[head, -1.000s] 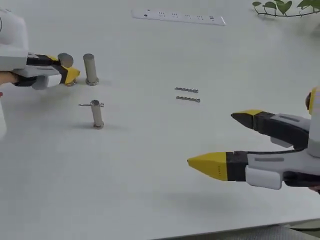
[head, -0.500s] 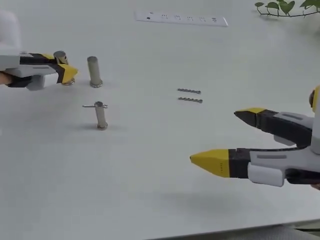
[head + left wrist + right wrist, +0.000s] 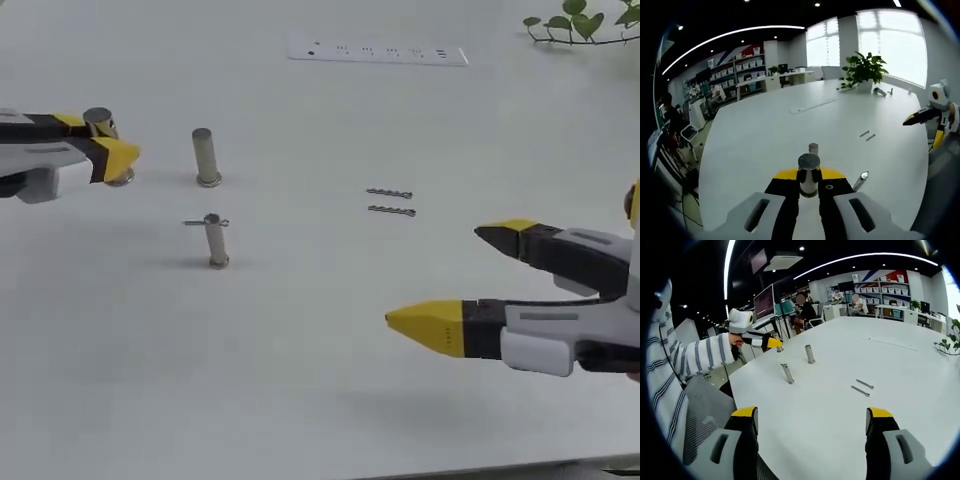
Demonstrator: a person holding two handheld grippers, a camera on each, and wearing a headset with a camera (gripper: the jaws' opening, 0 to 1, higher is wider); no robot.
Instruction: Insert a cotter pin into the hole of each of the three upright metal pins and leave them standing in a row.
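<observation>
Two jaws of the left gripper [image 3: 105, 140] are closed around an upright metal pin [image 3: 98, 122] at the far left of the table [image 3: 300, 390]. The right gripper [image 3: 435, 276] is held wide open over the near right side, with nothing gripped. A second pin [image 3: 205, 157] is seen standing bare just right of the held one. A third pin [image 3: 215, 240] stands nearer, with a cotter pin [image 3: 205, 222] pushed through its top. Loose cotter pins [image 3: 389, 193] are laid side by side mid-table. A power strip [image 3: 378, 52] and a plant [image 3: 585, 22] are placed along the far edge.
</observation>
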